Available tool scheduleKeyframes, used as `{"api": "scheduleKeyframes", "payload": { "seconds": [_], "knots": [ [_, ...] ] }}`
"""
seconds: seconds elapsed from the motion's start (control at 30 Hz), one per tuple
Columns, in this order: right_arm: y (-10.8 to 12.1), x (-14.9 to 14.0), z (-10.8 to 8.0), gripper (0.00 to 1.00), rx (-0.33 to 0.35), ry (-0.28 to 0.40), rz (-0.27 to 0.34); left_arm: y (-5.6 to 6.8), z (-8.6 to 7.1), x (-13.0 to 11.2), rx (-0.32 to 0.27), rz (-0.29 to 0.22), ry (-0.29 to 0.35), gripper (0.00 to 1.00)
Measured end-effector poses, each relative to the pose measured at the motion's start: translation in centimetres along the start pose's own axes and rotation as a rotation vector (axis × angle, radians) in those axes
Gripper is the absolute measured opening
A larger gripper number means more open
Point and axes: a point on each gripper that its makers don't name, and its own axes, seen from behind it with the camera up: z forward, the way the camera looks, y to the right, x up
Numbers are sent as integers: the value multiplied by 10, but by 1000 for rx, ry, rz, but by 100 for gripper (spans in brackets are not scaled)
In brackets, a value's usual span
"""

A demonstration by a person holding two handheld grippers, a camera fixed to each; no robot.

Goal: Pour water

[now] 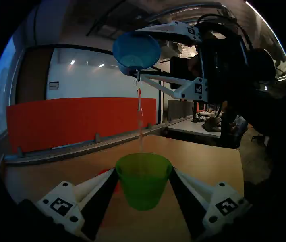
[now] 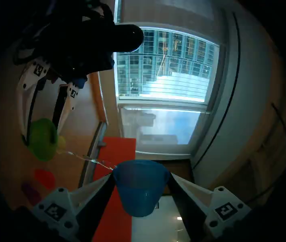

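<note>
The left gripper (image 1: pixel 143 172) is clamped on the upright green cup (image 1: pixel 143 187), low over the table (image 1: pixel 211 157). Directly above, the right gripper (image 2: pixel 141 177) grips the tipped blue cup (image 2: pixel 139 191) (axis near level). Its water stream (image 1: pixel 139 117) seems to land inside the green cup.

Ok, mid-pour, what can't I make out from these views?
Water level in the green translucent plastic cup: own wall hides it, left gripper view; too small, right gripper view.
Water left in the blue plastic cup: wall hides it, right gripper view.
Flat red patch: blurred, right gripper view.
</note>
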Motion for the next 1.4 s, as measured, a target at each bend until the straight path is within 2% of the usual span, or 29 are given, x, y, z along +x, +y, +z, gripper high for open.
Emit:
{"api": "scheduleKeyframes", "payload": {
  "seconds": [0.67, 0.87, 0.97, 1.13, 1.4],
  "knots": [
    [3, 10, 2, 93, -14, 9, -143, -2, 0, 0, 4, -3, -1, 87],
    [4, 12, 1, 93, -18, 12, -163, -4, 0, 1, 7, -8, 2, 87],
    [3, 12, 0, 93, -16, 14, -138, -5, -1, 0, 9, -7, 3, 87],
    [4, 10, -2, 93, -19, 13, -43, -5, -1, 0, 11, -6, 3, 87],
    [6, 2, -6, 93, -15, 16, 195, -6, -3, 1, 15, -5, 5, 87]
  ]
}}
